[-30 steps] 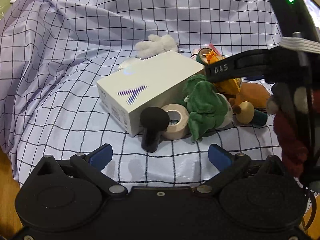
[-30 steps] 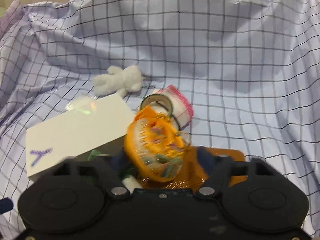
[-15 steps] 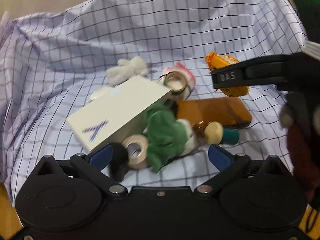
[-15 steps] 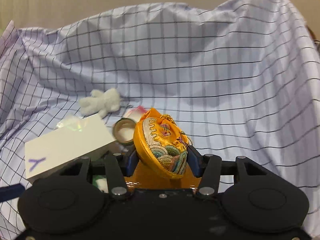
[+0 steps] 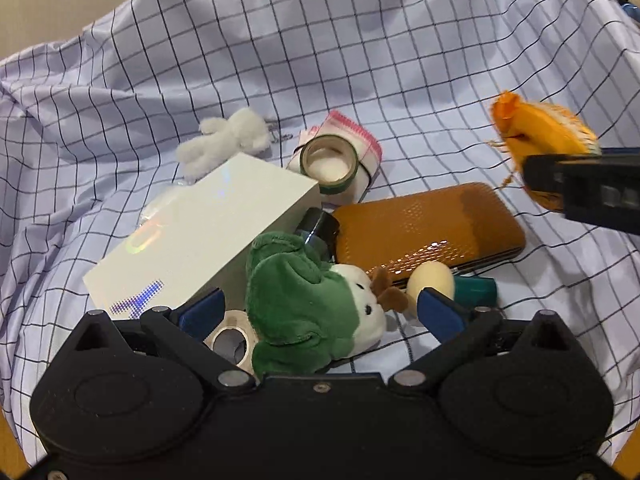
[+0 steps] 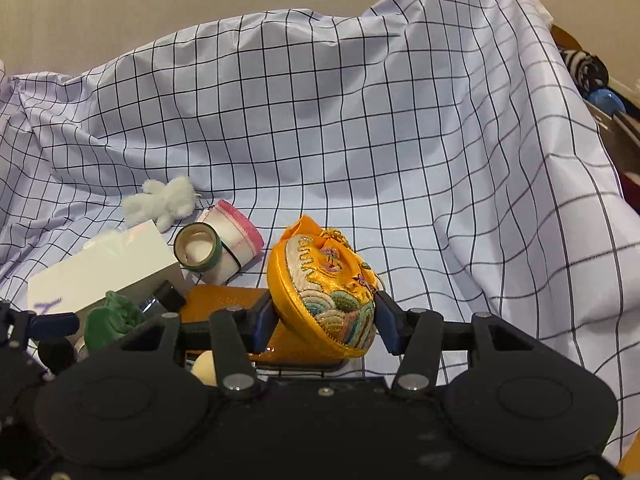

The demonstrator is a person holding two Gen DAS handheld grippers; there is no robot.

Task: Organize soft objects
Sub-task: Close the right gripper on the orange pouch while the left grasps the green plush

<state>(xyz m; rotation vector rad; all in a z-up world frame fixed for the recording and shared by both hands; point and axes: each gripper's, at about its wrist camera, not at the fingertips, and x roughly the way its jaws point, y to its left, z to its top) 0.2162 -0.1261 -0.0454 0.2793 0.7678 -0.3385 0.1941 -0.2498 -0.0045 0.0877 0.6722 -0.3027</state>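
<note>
Right tongs [image 6: 322, 322] clenched on orange embroidered pouch [image 6: 324, 296], aloft at 3 o'clock of the clutter. Left tongs [image 5: 320, 308] released, straddling green plush toy [image 5: 308, 304] without pressing. Best to close squarely on the plush body, clear of tape roll [image 5: 232, 344] at 7 o'clock. Drop-off place unseen; plush underside hidden.

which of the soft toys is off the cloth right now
The orange embroidered pouch, clamped in the right tongs. The green plush and the white fluffy toy both lie on the checked cloth.
</note>
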